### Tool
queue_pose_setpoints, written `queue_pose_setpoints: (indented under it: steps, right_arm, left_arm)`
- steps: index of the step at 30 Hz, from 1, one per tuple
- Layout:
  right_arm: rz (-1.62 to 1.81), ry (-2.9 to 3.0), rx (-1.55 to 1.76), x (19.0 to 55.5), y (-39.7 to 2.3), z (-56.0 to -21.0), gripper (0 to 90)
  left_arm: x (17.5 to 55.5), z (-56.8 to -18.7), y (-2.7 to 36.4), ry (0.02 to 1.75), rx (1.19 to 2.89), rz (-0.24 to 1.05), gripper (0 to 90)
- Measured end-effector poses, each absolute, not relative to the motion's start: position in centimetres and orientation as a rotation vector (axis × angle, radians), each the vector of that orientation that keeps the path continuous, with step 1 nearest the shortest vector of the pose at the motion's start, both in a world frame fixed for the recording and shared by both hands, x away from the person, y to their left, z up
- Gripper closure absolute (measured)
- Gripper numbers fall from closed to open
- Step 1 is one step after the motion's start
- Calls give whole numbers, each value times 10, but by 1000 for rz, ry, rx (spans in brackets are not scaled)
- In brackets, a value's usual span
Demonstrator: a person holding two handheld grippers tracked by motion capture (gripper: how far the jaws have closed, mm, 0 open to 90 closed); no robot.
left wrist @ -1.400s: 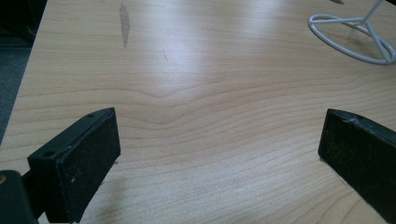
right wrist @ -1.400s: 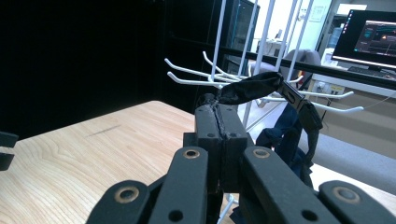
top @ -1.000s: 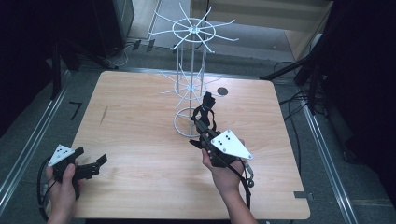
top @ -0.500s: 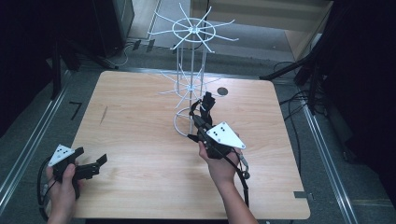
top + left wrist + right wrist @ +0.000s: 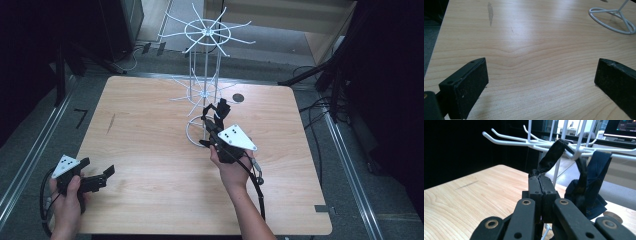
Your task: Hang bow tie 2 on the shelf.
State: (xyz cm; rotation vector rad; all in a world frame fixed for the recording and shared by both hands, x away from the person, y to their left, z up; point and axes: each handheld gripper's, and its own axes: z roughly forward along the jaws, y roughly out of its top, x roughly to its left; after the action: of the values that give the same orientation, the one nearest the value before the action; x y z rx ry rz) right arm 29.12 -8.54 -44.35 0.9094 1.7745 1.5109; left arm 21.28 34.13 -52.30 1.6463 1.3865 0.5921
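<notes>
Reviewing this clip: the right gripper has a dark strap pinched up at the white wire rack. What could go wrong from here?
The right gripper is shut on the dark strap, which looks looped over a lower hook of the wire rack. Pulling sideways might tip the light rack, since the left gripper sits open, far from its ring base. The thin pinch could also slip.

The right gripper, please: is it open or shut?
Shut: the right gripper pinches a dark fabric strap looped over the white rack.
</notes>
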Motion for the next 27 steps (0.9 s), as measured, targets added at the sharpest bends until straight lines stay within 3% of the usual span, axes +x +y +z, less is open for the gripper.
queue_pose_setpoints:
  steps: [11, 18, 20, 27]
  right_arm:
    - [1504, 1813, 929, 298, -87, -452, 854]
    - [1522, 1814, 955, 297, -91, -457, 682]
    - [1542, 1824, 972, 296, -96, -459, 597]
    - [1515, 1826, 987, 292, -114, -467, 449]
  left_arm:
    - [213, -523, 341, 1386, 1648, 593, 0]
    - [213, -523, 341, 1386, 1649, 595, 0]
    - [213, -523, 341, 1386, 1650, 593, 0]
    - [213, -523, 341, 1387, 1651, 595, 0]
